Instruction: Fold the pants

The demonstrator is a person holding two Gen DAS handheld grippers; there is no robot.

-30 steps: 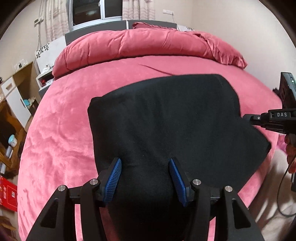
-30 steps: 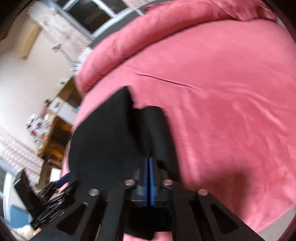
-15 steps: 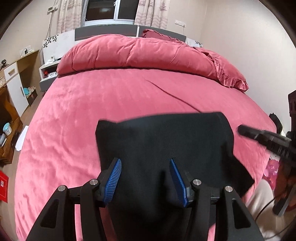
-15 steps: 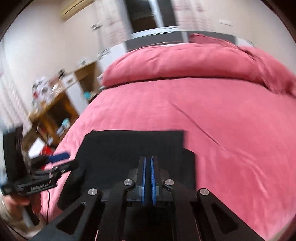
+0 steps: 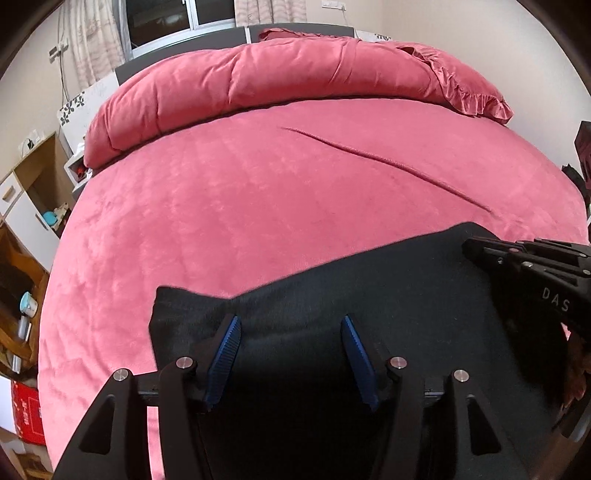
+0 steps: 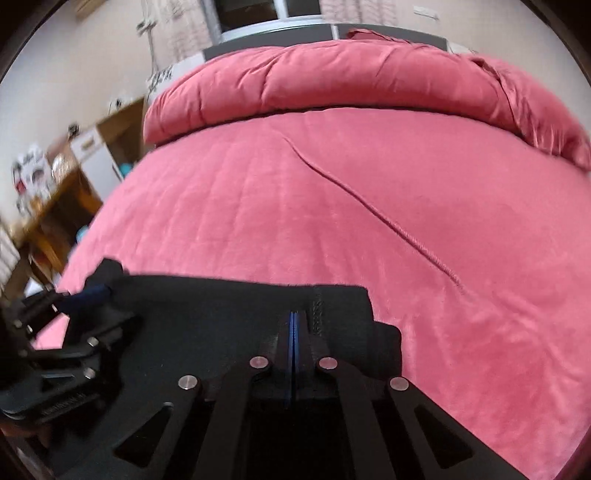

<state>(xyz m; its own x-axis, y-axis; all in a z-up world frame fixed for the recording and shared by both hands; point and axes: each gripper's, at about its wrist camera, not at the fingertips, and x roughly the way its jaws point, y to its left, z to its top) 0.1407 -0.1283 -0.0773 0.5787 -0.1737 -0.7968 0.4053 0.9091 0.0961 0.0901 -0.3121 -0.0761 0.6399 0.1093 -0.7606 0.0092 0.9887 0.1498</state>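
The black pants lie as a flat dark panel at the near edge of the pink bed. My left gripper is open, its blue pads spread over the near left part of the cloth with nothing between them. My right gripper is shut; its blue pads are pressed together and black cloth lies around and under them, so I cannot tell whether cloth is pinched. The right gripper also shows in the left wrist view, at the pants' right edge. The left gripper shows in the right wrist view.
A rolled pink duvet lies across the head of the bed. A long crease runs over the sheet. Wooden shelves and a white cabinet stand to the left of the bed. A window with curtains is behind.
The pants were held up and filled the view. They have come down and now lie lower and flatter at the bed's near edge. Both grippers have swung to face the headboard.
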